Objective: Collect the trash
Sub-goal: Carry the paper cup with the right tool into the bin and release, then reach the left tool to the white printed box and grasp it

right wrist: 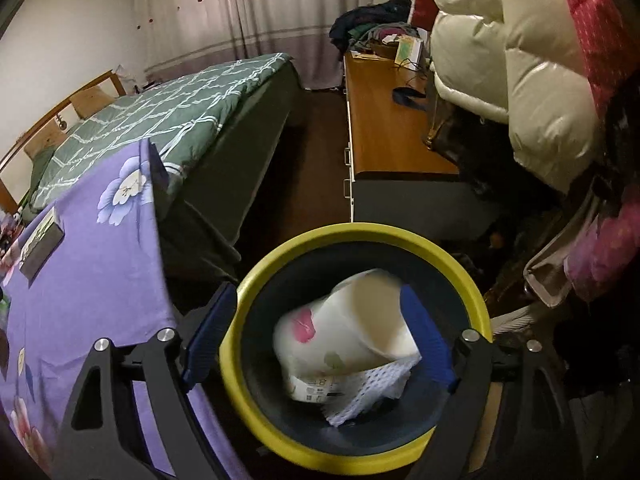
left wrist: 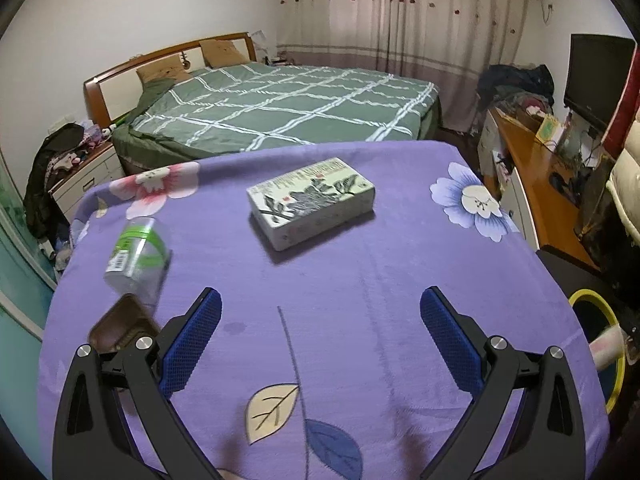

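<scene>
We see the left gripper [left wrist: 320,344] spread wide and empty over the fuzzy purple floral cloth [left wrist: 360,280], with a brown tray [left wrist: 120,326], clear plastic bottle [left wrist: 138,256] and printed box [left wrist: 312,202] beyond. Only the right wrist view shows the right gripper [right wrist: 320,332], jaws apart, above the yellow-rimmed bin [right wrist: 360,236]. A blurred white paper cup [right wrist: 348,332] and mesh wrap [right wrist: 372,390] lie inside.

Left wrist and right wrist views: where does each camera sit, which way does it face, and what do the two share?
Left wrist: on the left gripper, facing down and forward over the purple cloth at the tissue box, plastic bottle and brown tray; its open, empty jaws show.
Right wrist: on the right gripper, looking down into the yellow-rimmed bin, paper cup between open jaws.
Shared: cloth, tissue box, bin, bed, desk.
</scene>
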Tool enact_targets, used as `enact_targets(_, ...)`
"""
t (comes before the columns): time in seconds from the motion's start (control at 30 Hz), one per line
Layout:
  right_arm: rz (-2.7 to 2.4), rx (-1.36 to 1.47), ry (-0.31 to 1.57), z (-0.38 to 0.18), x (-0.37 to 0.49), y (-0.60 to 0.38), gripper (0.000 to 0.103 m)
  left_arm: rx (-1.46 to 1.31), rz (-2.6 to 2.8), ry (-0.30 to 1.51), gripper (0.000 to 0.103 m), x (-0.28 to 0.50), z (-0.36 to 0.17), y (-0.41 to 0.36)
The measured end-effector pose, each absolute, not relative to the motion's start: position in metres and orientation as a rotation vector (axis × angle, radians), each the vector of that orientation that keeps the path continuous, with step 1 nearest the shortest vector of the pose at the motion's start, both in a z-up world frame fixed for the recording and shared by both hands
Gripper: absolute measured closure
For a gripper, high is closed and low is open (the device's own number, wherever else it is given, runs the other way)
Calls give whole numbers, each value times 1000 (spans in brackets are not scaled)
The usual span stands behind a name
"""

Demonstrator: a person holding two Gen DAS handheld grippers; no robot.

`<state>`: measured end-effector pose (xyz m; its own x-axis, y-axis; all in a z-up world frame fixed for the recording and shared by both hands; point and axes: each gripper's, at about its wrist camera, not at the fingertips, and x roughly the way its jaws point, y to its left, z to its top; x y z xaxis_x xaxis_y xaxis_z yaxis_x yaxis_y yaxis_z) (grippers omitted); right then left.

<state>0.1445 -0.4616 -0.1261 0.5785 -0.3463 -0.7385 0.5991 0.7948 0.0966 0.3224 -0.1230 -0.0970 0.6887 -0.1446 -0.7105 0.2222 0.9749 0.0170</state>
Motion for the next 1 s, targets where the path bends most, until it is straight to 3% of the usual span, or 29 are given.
enact_targets(0.67, -527, 375, 768, -135, 162, -474, 20, 111, -122, 924, 5, 429, -152, -142)
enact_targets(1.0, -528, 377, 765, -137, 163, -475, 19, 199, -318, 927, 5, 411, -158, -201)
